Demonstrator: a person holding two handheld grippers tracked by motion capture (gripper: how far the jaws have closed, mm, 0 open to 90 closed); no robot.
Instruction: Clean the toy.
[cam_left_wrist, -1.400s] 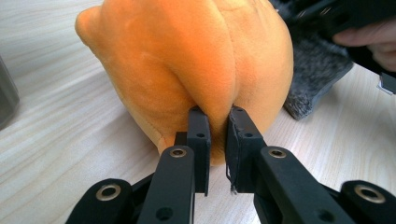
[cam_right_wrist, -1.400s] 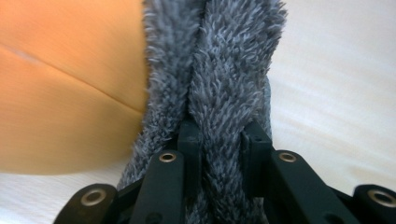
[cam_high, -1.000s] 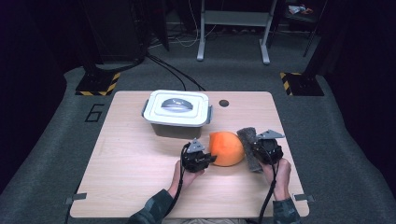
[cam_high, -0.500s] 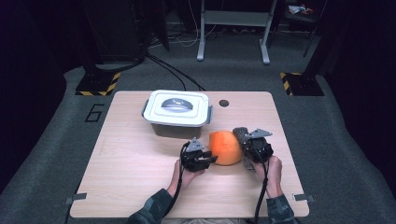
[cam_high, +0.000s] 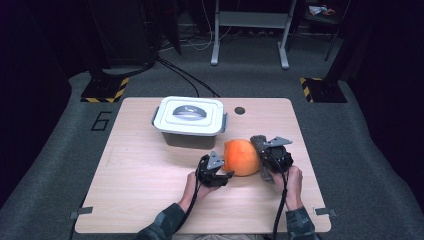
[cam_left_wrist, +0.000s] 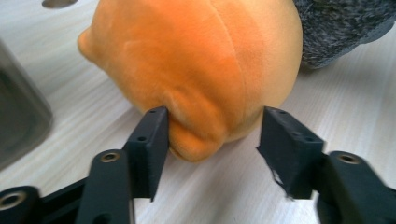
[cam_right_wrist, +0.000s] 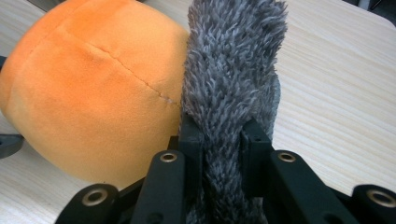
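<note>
Left gripper (cam_left_wrist: 212, 135), jaws just opening, brackets the round orange plush toy (cam_left_wrist: 196, 65) without pinching it; right gripper (cam_right_wrist: 222, 135) clamps its grey furry tail (cam_right_wrist: 229, 70) at right.

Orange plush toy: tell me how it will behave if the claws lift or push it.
The orange plush is probably soft and squashy: a fold of it bulges between the left claw, whose jaws have just been opening. It looks light for its bulk. Being rounded, it may roll or wobble on the table if pushed, though the right claw, clamped on its grey tail, should steady it.
</note>
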